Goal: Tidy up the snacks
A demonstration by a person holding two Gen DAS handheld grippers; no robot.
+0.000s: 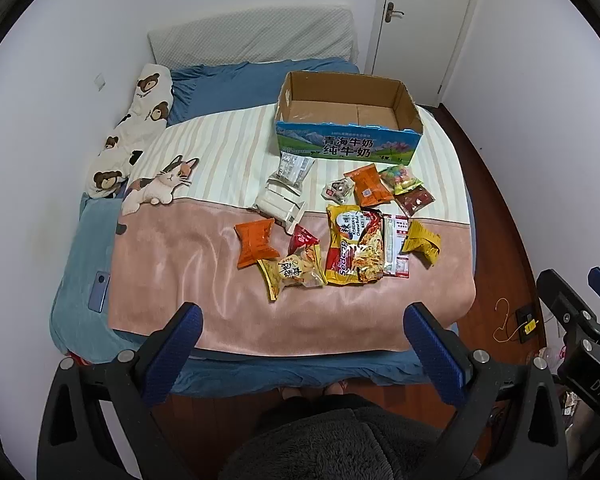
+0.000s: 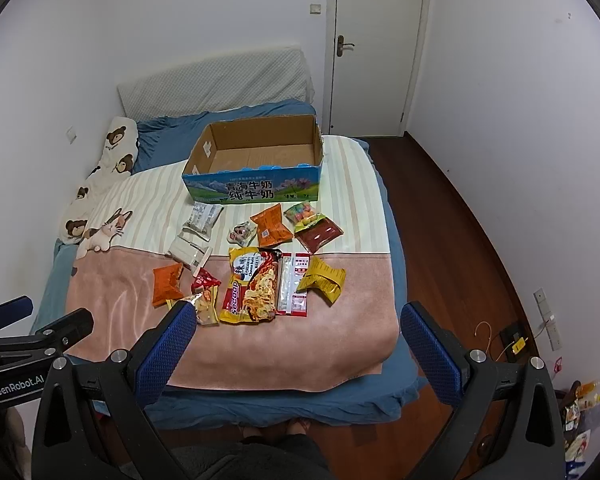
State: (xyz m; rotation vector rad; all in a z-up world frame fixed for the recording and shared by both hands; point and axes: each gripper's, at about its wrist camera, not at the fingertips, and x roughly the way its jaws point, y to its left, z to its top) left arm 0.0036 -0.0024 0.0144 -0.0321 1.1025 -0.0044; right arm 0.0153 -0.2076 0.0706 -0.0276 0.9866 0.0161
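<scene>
Several snack packets lie on the bed in front of an open, empty cardboard milk box [image 1: 348, 120] [image 2: 256, 168]. Among them are a big yellow noodle bag [image 1: 352, 246] [image 2: 252, 286], an orange packet [image 1: 256, 242] [image 2: 166, 284], a yellow wrapped snack [image 1: 422, 242] [image 2: 322, 280] and a white packet [image 1: 280, 204] [image 2: 188, 252]. My left gripper [image 1: 302, 328] is open and empty, above the bed's near edge. My right gripper [image 2: 298, 326] is open and empty too, well short of the snacks. The right gripper shows at the right edge of the left wrist view [image 1: 580, 296].
The snacks rest on a pink blanket [image 1: 204, 280] [image 2: 280, 344] over a striped sheet. A cat plush [image 1: 160, 184] [image 2: 102, 232], a bear-print pillow [image 1: 140, 120] and a phone [image 1: 99, 286] lie to the left. Wooden floor [image 2: 440, 220] and a white door [image 2: 376, 40] are on the right.
</scene>
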